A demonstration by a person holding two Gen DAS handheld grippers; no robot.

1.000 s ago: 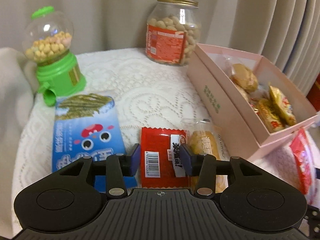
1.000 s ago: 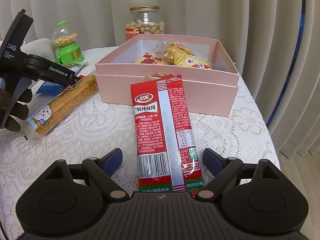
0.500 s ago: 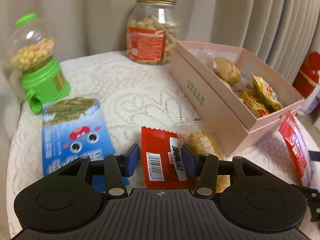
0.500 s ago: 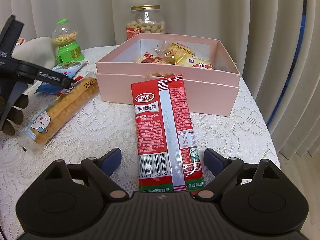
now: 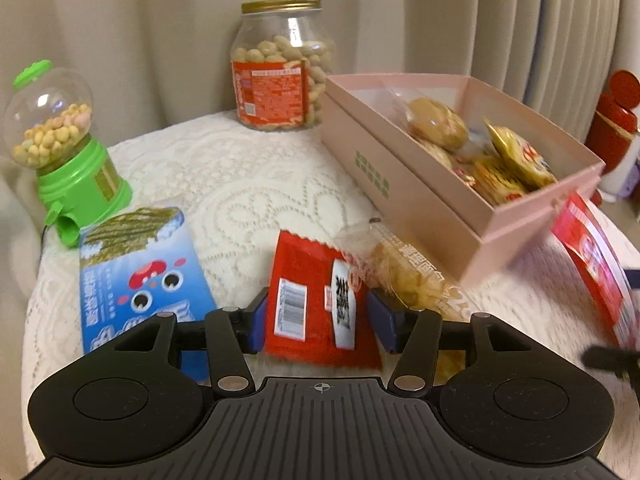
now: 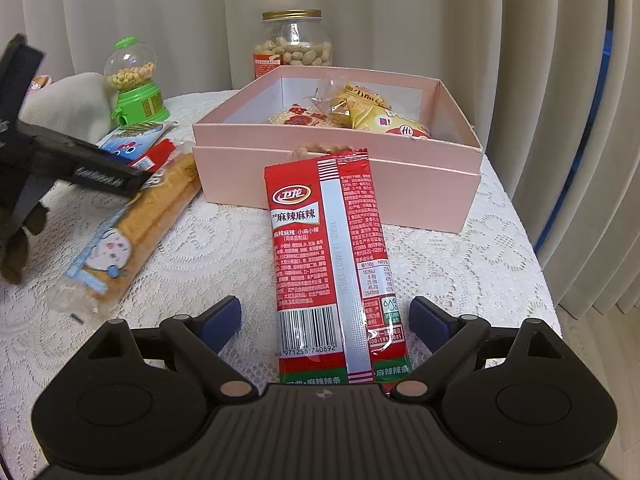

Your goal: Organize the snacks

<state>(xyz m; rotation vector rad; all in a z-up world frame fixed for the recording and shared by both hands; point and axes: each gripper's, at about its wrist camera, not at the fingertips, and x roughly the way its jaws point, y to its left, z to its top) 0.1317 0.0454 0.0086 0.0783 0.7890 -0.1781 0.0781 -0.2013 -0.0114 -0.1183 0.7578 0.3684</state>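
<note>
between the blue pads of my left gripper [image 5: 318,322] lies the small red packet [image 5: 318,300], flat on the lace tablecloth [image 5: 256,184]; the jaws have just been opening and now stand a little wider than the packet, one pad beside each long edge, neither visibly pressing on it, so i read it as straddled and not gripped. its long axis runs away from me along the line of the fingers, tipped slightly, barcode end nearest. just right of it the clear-wrapped pastry stick [image 5: 404,276] lies on a slant, its far end toward the pink box [image 5: 400,196], which sits up and to the right with snacks already inside. my right gripper [image 6: 325,320] is open wide, holding nothing, with the long red spicy-strip pack [image 6: 332,256] lying lengthwise between the jaws, clear of both pads, its far end resting against the box's near wall. i judge the left is nearer the small packet and the right nearer the long pack, and either one must travel forward and over the wall into the box.
</note>
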